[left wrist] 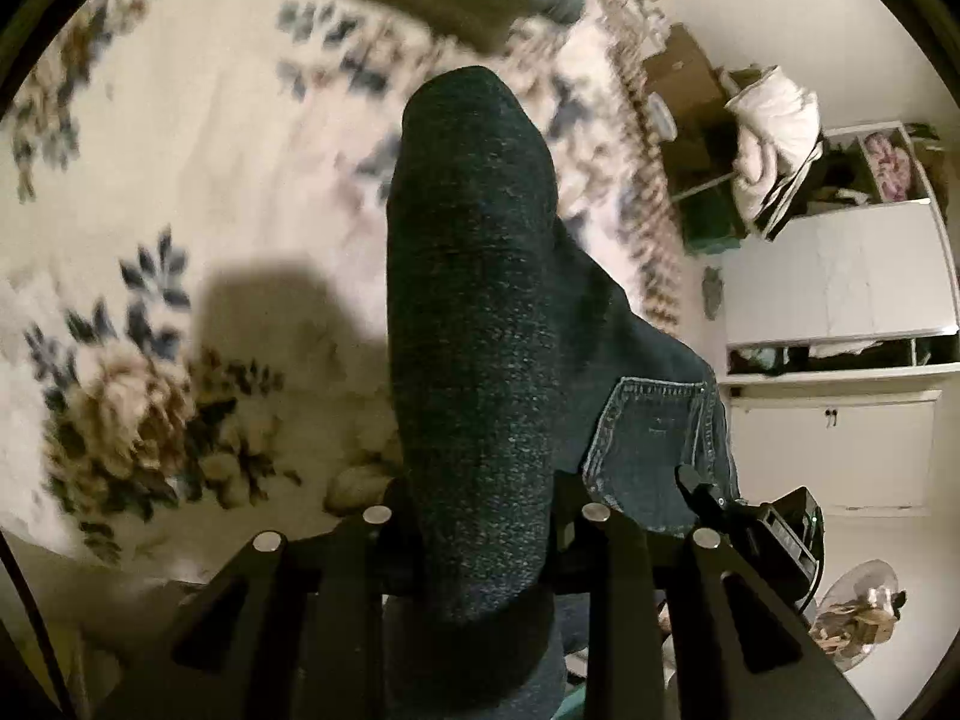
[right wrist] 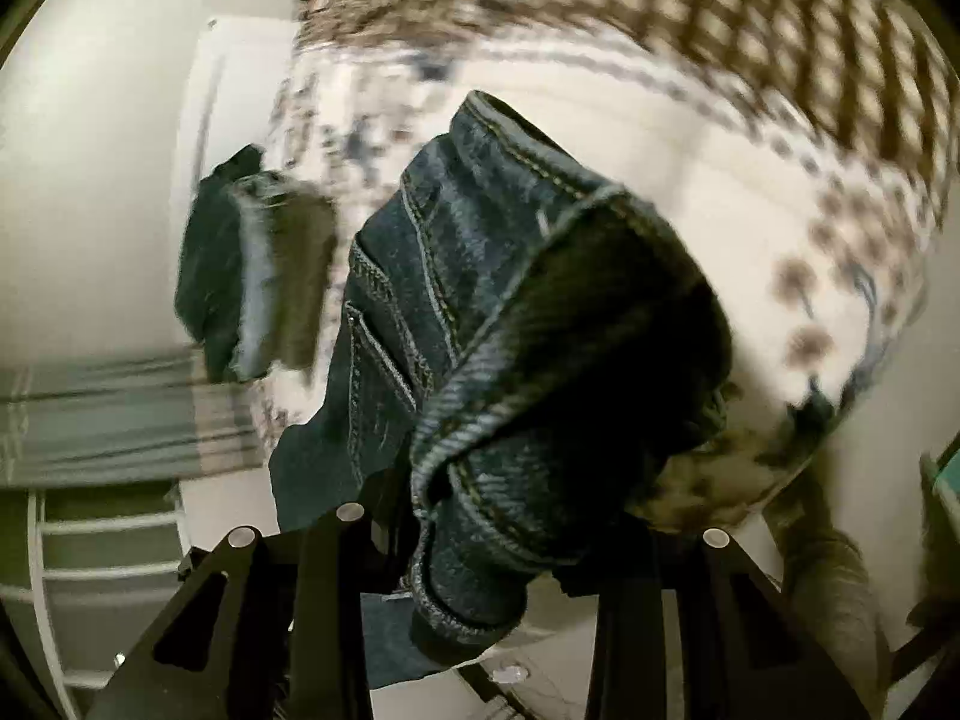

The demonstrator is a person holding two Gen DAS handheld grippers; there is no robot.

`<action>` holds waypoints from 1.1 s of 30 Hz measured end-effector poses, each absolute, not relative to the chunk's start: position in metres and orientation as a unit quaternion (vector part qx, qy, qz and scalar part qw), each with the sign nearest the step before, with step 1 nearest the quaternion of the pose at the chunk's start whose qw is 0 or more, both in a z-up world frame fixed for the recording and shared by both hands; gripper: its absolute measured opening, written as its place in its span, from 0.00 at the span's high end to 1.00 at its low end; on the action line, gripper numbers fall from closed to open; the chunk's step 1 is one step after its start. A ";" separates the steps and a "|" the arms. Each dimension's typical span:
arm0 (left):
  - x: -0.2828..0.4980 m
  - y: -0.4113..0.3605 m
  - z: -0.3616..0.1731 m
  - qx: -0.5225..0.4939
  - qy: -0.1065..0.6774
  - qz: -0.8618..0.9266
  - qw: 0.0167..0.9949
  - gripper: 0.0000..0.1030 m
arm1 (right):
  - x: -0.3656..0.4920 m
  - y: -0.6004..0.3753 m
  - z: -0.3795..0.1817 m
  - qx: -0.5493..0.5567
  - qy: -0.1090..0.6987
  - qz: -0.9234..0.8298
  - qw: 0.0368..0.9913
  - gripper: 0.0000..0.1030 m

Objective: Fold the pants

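Both the left gripper point(left wrist: 480, 516) and right gripper point(right wrist: 528, 531) pinched the dark jeans point(left wrist: 474, 276), which hung bunched above the floral bedspread point(left wrist: 180, 180), so no fold looked made.

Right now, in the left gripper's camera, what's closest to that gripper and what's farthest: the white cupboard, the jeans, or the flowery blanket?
1. Jeans: pinched in the left gripper, dead centre.
2. Flowery blanket: spread below, left side.
3. White cupboard: against the wall, far right.

Coarse dark denim pants point(right wrist: 480, 276) with stitched seams; soft fleecy floral blanket point(left wrist: 180, 180) beneath.
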State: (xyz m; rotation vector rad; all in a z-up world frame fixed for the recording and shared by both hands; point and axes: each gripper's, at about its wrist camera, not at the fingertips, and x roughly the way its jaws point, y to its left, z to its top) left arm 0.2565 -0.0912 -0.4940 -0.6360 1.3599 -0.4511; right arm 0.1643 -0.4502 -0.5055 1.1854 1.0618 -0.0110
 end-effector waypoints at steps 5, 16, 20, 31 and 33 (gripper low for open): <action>0.306 -0.071 -0.428 -0.299 0.579 -0.206 0.730 0.78 | 0.229 -0.449 -0.429 0.513 0.454 0.026 0.728 0.64; 0.542 0.013 -0.388 -0.299 0.537 -0.204 0.762 0.78 | 0.468 -0.355 -0.376 0.506 0.401 0.061 0.761 0.64; 0.637 0.035 -0.419 -0.287 0.542 -0.207 0.763 0.78 | 0.569 -0.318 -0.405 0.502 0.390 0.063 0.769 0.64; 0.719 0.060 -0.524 -0.148 0.602 -0.125 0.775 0.36 | 0.666 -0.290 -0.517 0.448 0.494 0.007 0.745 0.18; 0.707 0.056 -0.504 -0.100 0.582 -0.107 0.800 0.11 | 0.668 -0.286 -0.502 0.389 0.521 -0.020 0.759 0.11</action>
